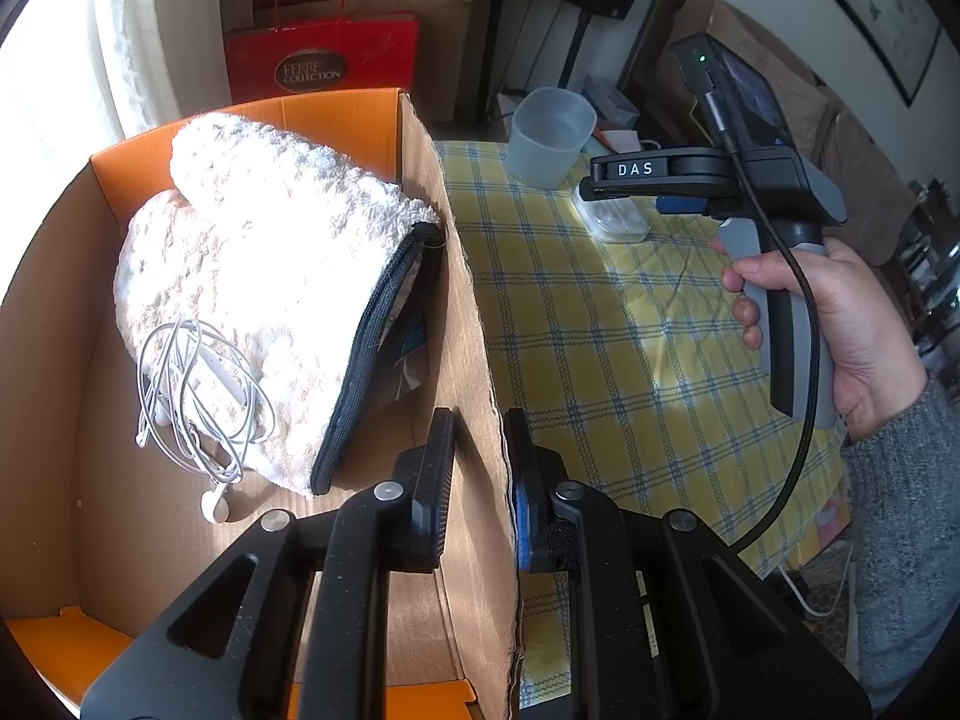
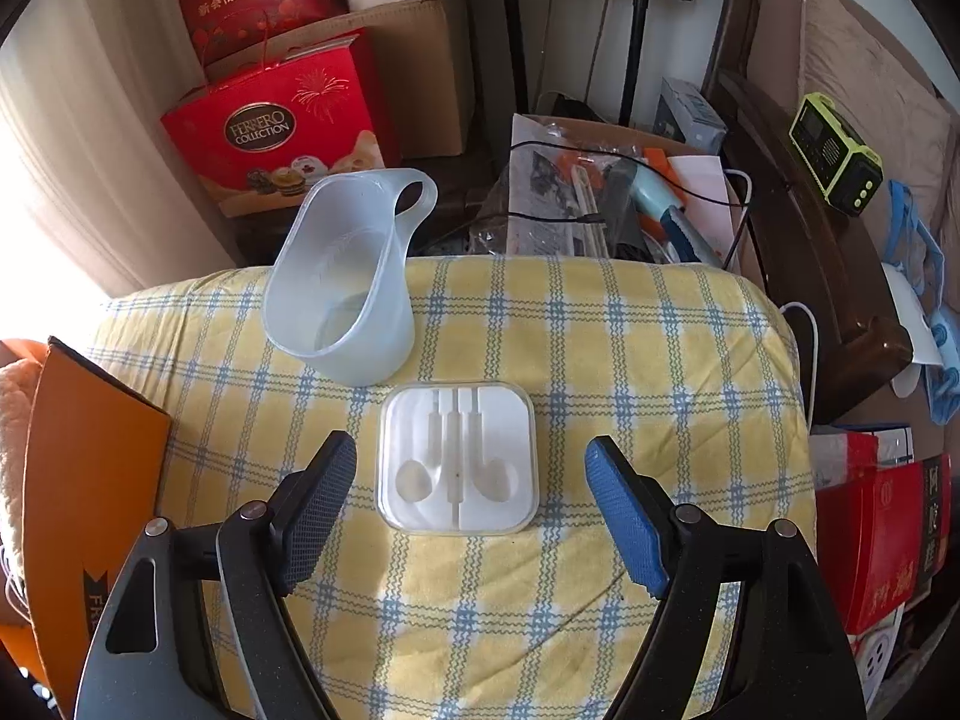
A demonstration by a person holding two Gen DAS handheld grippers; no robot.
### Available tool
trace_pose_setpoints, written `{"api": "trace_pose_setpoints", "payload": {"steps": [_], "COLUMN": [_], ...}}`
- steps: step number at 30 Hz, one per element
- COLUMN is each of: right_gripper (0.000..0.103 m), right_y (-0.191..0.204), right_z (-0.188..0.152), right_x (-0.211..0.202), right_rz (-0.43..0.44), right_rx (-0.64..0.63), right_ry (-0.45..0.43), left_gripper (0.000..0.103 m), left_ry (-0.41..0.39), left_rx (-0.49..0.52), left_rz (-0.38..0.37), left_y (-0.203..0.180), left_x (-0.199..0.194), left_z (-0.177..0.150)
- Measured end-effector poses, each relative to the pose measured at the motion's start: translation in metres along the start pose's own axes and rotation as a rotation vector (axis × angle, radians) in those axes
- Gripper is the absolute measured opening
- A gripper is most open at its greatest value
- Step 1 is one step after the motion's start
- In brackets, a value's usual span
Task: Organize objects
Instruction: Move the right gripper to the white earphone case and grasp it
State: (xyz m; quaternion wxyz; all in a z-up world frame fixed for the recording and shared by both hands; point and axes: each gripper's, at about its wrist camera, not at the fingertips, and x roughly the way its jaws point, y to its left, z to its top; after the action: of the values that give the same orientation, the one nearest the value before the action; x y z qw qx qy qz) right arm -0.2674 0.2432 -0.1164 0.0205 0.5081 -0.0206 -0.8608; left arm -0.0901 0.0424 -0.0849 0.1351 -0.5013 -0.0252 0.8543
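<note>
the left claw (image 1: 480, 480) is clamped on the right-hand wall of the cardboard box (image 1: 474, 324), one finger inside and one outside, steadying it on the table. ahead of that claw and to its left, inside the box, lie a fluffy white towel (image 1: 258, 276), a dark zip pouch (image 1: 384, 336) tucked against the towel's edge, and a tangle of white earphones (image 1: 198, 396) resting on the towel's near corner. so part of the tidying looks done.

the right claw (image 2: 471, 510) stands apart, its pads either side of the clear earphone case (image 2: 457, 459) but touching nothing; the case sits flat on the yellow checked cloth (image 2: 600, 360), between and just ahead of the fingertips. beyond the case, touching or nearly touching its far edge, stands a translucent plastic cup (image 2: 342, 288) with a handle.

left to do, as i judge it: close on the case and carry it to the box, then likely the cup. whether the case is empty is hard to tell; it seems so.
</note>
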Motion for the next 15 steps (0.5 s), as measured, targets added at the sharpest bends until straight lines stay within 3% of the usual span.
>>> {"api": "trace_pose_setpoints", "payload": {"steps": [10, 13, 15], "right_gripper": [0.08, 0.063, 0.063], "right_y": [0.005, 0.006, 0.007], "right_z": [-0.003, -0.005, -0.006], "right_x": [0.015, 0.017, 0.017], "right_rz": [-0.03, -0.023, -0.02], "right_rx": [-0.015, -0.034, -0.041], "right_ry": [0.02, 0.028, 0.028], "left_gripper": [0.015, 0.015, 0.015], "left_ry": [0.0, 0.0, 0.0], "left_rx": [0.0, -0.001, -0.001], "left_rz": [0.0, 0.0, -0.001], "left_y": [0.0, 0.0, 0.0], "left_x": [0.0, 0.0, 0.0], "left_z": [0.0, 0.0, 0.0]}}
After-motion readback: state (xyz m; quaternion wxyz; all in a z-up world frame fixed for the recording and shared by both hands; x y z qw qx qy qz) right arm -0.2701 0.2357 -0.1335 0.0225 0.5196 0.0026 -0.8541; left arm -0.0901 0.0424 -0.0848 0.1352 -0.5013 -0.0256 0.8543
